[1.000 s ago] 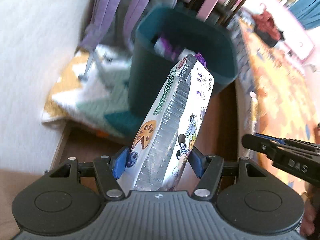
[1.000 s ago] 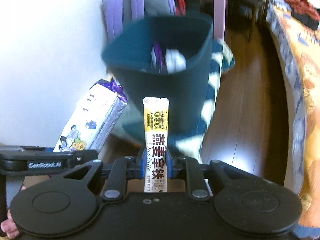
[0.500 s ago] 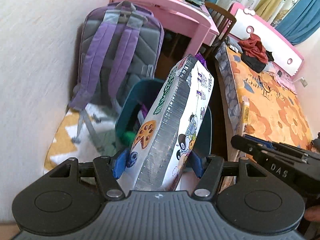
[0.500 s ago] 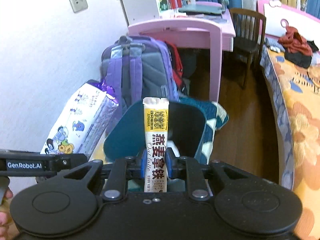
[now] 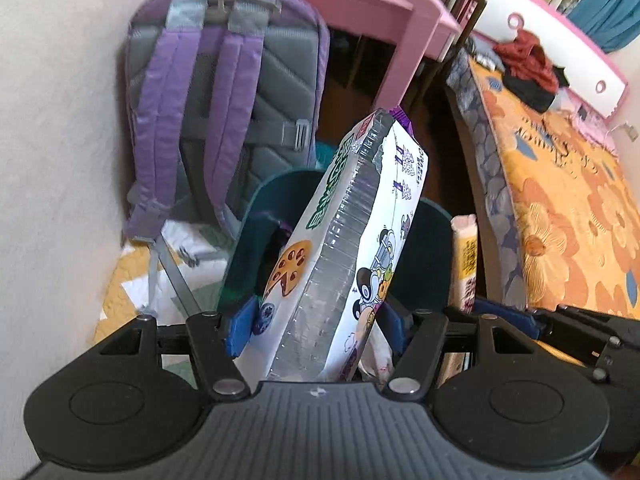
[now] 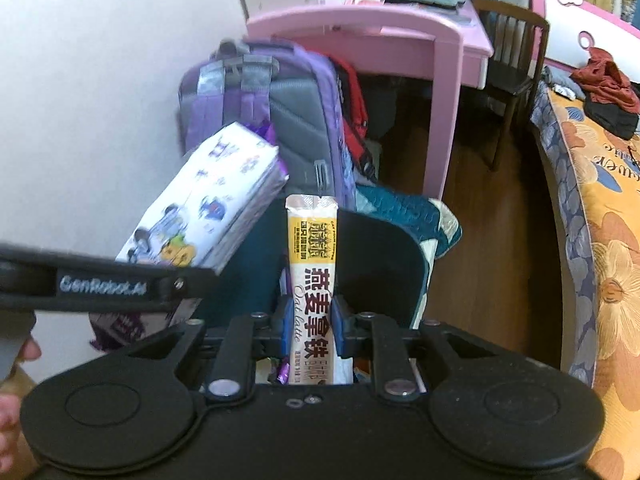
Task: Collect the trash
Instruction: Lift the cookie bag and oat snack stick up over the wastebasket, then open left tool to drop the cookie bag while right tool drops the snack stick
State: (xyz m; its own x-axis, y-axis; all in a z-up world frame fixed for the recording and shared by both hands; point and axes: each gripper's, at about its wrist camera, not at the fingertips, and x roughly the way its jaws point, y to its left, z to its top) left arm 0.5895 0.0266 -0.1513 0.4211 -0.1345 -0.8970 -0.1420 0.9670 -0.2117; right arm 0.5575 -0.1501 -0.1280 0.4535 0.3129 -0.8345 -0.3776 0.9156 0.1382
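over at the far left stands a pale wall (image 5: 52,160), and against it leans a purple and grey backpack (image 5: 224,92), its straps facing out, its foot on a patterned quilt (image 5: 132,276) spread on the floor. just right of the backpack, and below it in both views, sits a dark teal bin (image 6: 380,264) with scraps of wrapping in its bottom. the left tongs (image 5: 316,324) are clamped on a white snack bag (image 5: 352,248) printed with a cookie and cartoon figures; the blue pads (image 5: 240,328) press its lower sides, and the bag tilts up to the right, over the bin's mouth. in the right wrist view the same bag (image 6: 208,216) shows at the left, above the black bar of the other tool, beside the bin's rim. the right tongs (image 6: 310,328) are nearly together, pinching a slim oat latte sachet (image 6: 312,280) that stands upright, in front of the bin's open mouth. behind the bin is a pink worktop (image 6: 376,40) with a dark chair (image 6: 508,52) beside it. at the far right runs a bed (image 5: 568,200) with an orange flowered cover and a heap of red and black clothes (image 5: 528,68) near its headboard.
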